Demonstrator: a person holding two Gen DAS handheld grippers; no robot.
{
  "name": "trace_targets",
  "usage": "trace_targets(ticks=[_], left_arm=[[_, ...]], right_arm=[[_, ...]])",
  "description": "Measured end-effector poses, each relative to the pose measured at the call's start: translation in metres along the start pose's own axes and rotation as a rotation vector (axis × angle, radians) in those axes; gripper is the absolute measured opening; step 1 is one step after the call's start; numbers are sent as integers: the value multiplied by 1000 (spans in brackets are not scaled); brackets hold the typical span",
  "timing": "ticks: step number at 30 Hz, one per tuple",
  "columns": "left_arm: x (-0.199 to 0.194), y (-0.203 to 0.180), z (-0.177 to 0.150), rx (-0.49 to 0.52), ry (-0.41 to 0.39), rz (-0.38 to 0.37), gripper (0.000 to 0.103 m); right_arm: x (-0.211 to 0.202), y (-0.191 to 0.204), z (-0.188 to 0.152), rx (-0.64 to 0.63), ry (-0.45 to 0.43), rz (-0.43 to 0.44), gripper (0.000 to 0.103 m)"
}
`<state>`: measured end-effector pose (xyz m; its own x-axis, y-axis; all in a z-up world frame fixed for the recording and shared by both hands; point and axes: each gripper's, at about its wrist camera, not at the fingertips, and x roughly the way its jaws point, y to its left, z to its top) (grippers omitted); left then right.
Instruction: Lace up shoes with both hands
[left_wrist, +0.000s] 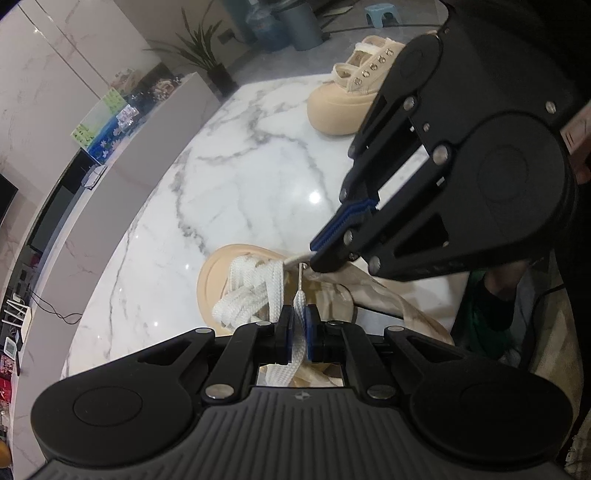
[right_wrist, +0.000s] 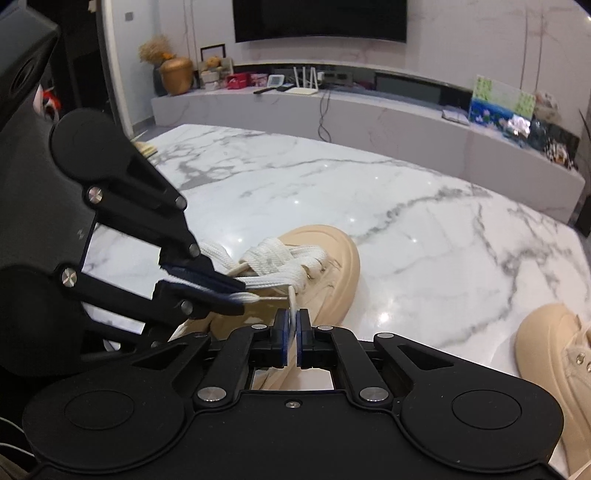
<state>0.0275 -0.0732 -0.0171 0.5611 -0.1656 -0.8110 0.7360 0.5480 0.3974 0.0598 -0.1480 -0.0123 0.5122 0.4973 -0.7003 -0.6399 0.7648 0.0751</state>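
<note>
A beige platform shoe with flat white laces stands on the marble table. My left gripper is shut on a white lace end, and the thin aglet sticks out past its pads. My right gripper is shut on a short lace strand that runs up to the laced front. The two sets of tips meet just above the shoe's tongue. A second beige shoe stands apart, its eyelets without a lace.
The white marble table curves away, with its edge on the left in the left wrist view. A low cabinet with boxes and a router runs behind it. A person's dark clothing shows at the near side.
</note>
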Motion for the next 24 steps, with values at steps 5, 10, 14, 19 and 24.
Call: trace_targets(ticks=[5,10,14,19,24], left_arm=[[2,-1,0,-2,6,2,5],[3,-1,1,1,12,-2,5],[6,0,3,2,16,-4,5],[8,1,4,2,16,-4,5],[8,2,7,2,4,-1,5]], right_arm=[[-1,3,-1,-6,-3,-1,2],[0,3,-2,-8,-5,0,2],[-2,4,-3,-13,-5,1,2],[-2,4,-4,-17,-6,2,2],[-5,6,-3,-27,-5,5,2]])
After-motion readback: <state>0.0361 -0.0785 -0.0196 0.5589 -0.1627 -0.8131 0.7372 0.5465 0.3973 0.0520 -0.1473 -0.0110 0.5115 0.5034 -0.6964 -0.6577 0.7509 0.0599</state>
